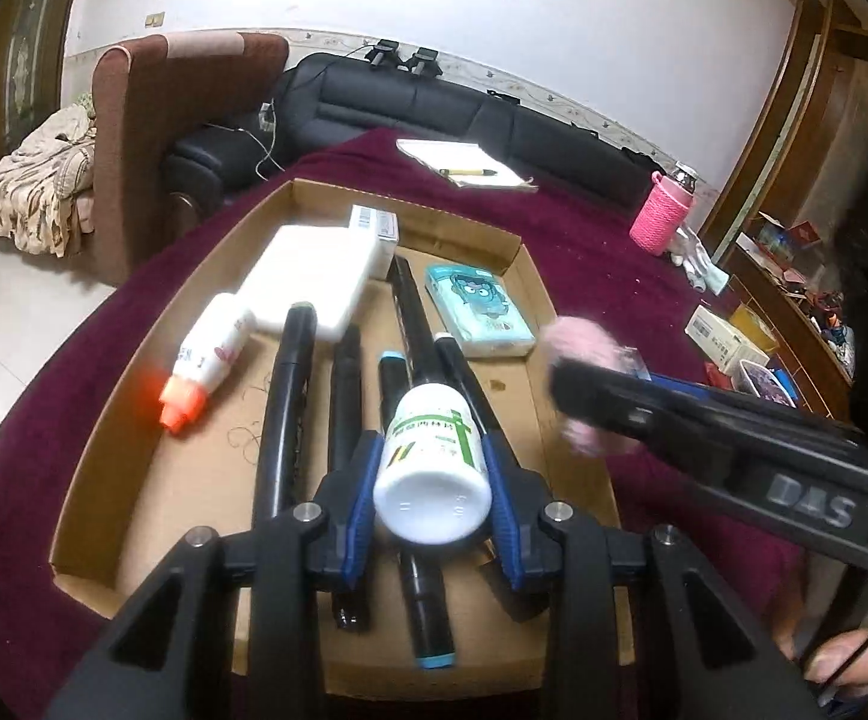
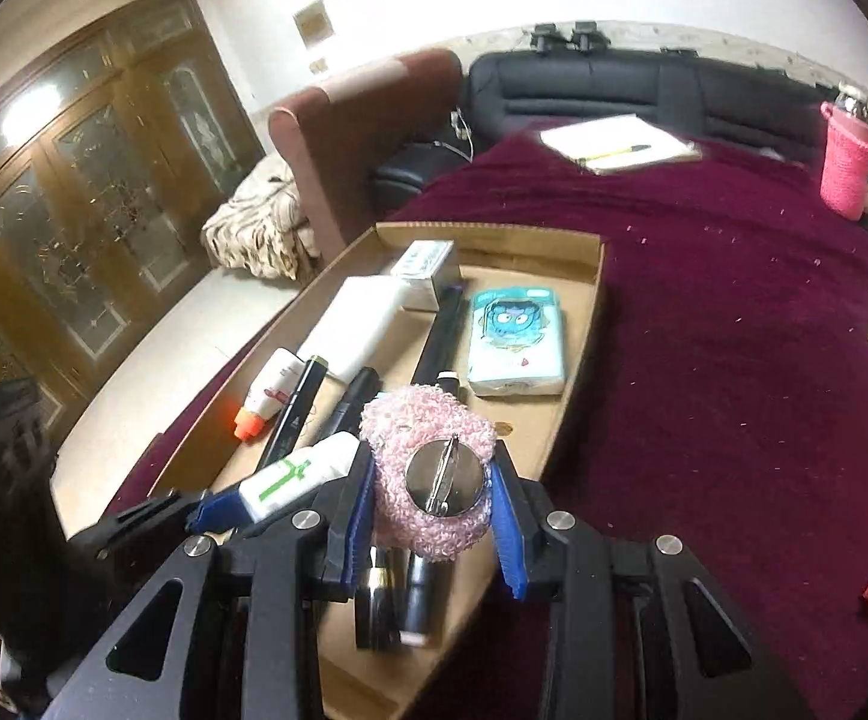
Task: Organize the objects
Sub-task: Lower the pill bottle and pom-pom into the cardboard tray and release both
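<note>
The left gripper (image 1: 431, 480) is clamped on a white medicine bottle (image 1: 431, 468) at lower centre of the frame, above the markers (image 1: 293, 396) in the cardboard tray (image 1: 152, 468). The right gripper (image 2: 431, 498) is clamped on a pink knitted brooch (image 2: 428, 420), lower centre, over the tray's near end.

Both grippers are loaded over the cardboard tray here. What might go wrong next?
1. The white bottle in the left gripper hangs over the markers; set down there, it may roll.
2. The pink brooch in the right gripper is fuzzy and soft, so it may slip.
3. The grippers are close and may collide.
</note>
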